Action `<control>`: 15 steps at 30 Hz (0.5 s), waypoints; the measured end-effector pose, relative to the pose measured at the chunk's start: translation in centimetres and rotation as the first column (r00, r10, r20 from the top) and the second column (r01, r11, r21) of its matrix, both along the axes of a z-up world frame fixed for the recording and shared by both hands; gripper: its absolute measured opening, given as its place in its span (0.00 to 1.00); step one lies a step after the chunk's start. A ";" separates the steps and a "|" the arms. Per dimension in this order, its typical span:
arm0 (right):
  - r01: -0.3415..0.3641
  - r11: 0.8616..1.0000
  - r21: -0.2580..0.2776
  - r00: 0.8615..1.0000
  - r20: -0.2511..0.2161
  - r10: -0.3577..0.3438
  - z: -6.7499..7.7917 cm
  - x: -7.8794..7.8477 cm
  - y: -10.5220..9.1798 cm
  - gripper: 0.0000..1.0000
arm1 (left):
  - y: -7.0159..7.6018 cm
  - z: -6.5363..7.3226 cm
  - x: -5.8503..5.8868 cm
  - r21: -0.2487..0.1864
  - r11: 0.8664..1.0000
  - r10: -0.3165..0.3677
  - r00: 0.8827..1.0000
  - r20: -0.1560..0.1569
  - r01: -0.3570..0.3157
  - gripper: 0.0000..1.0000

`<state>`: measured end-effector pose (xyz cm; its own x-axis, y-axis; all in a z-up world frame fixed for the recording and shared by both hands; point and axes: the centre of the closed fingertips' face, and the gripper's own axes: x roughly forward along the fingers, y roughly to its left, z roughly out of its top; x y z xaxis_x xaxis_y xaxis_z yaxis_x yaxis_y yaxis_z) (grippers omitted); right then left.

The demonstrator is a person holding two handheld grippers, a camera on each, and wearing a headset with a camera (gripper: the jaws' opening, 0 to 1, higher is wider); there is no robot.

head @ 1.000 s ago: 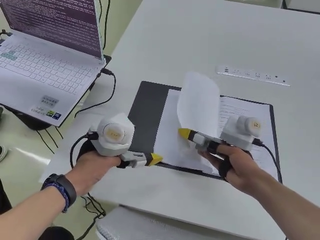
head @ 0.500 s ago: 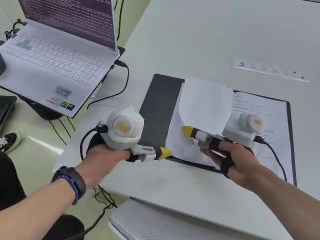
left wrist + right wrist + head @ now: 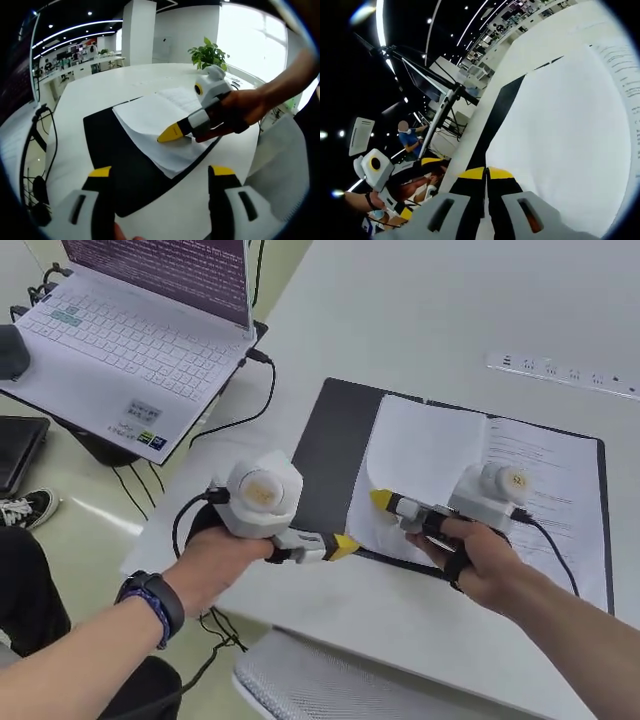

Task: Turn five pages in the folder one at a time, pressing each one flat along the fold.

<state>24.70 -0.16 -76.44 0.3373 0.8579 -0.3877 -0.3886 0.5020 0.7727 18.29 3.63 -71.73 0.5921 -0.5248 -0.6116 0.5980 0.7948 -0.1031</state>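
Observation:
A black folder lies open on the white table, its bare left cover showing. My right gripper is shut on the near edge of a white page, which slants low over the folder's left half. The right gripper view has the jaws pinched together at the page edge beside the black cover. A printed page lies flat on the right. My left gripper hovers open at the folder's near left corner. Its own view faces the folder and the right gripper.
An open laptop sits at the far left with cables running toward the folder. A white power strip lies at the back right. A grey chair seat is under the table's near edge.
The page stood nearly upright a second ago and has come down leftward over the folder, still held by the right gripper. The left gripper has stayed open by the near corner.

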 end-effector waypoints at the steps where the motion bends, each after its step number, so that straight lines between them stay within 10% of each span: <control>1: 0.001 1.000 -0.002 1.000 -0.001 -0.001 -0.1 0.0 0.1 0.00 | 0.1 -0.2 0.0 -0.002 1.000 0.002 1.000 -0.001 -0.002 0.76; 15: -0.009 0.999 -0.036 0.999 -0.036 0.008 -1.7 -0.6 0.8 0.19 | 0.7 -0.3 0.8 -0.008 1.000 0.013 1.000 0.006 -0.013 0.76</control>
<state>24.06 0.61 -78.13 0.3152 0.8459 -0.4302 -0.3655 0.5266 0.7675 19.13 4.36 -72.03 0.6023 -0.5221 -0.6039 0.5885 0.8015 -0.1061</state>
